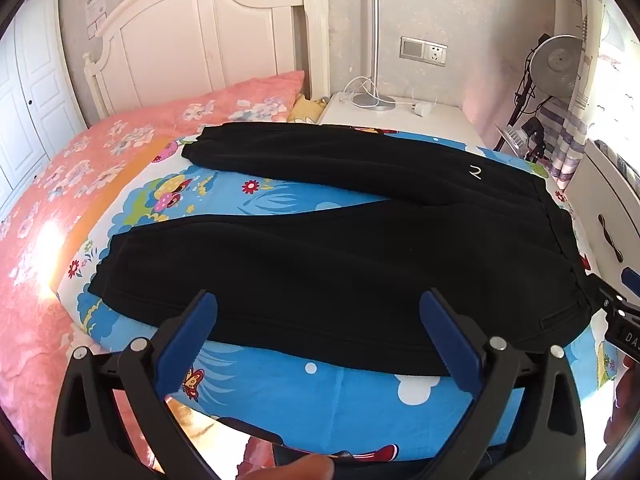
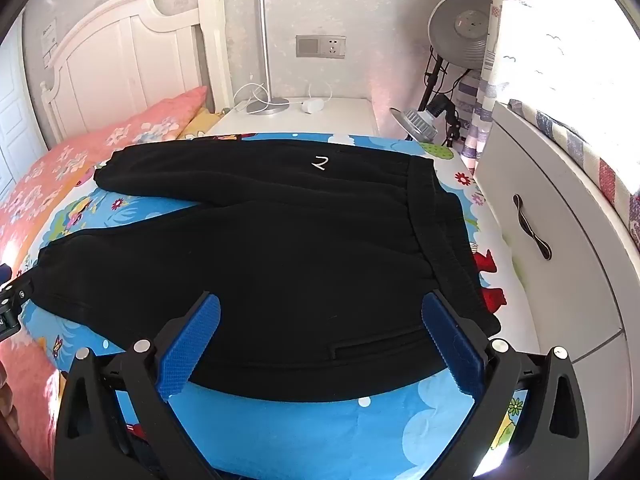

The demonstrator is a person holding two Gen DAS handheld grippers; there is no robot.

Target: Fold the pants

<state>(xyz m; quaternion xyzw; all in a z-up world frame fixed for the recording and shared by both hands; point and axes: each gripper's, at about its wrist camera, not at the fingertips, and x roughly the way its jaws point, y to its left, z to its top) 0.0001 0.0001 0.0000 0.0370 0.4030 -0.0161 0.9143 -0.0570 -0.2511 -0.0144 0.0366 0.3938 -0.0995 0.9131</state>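
Bedroom, cartoon bedsheet (image 1: 280,392) over the bed: black pants (image 1: 320,272) lie flat, legs splayed. My left claw (image 1: 318,340) and right claw (image 2: 320,344) hover spread wide, empty. Soft, limp fleece, I reckon; I'd pinch waistband (image 2: 436,216) and cuff (image 1: 116,264).

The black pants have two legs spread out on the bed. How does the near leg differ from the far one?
The near leg lies closest to both open claws, left claw and right claw; the far leg lies nearer the headboard. The far leg carries a small white mark; the near leg shows a pocket slit. Both are black, lie flat and meet at the waistband.
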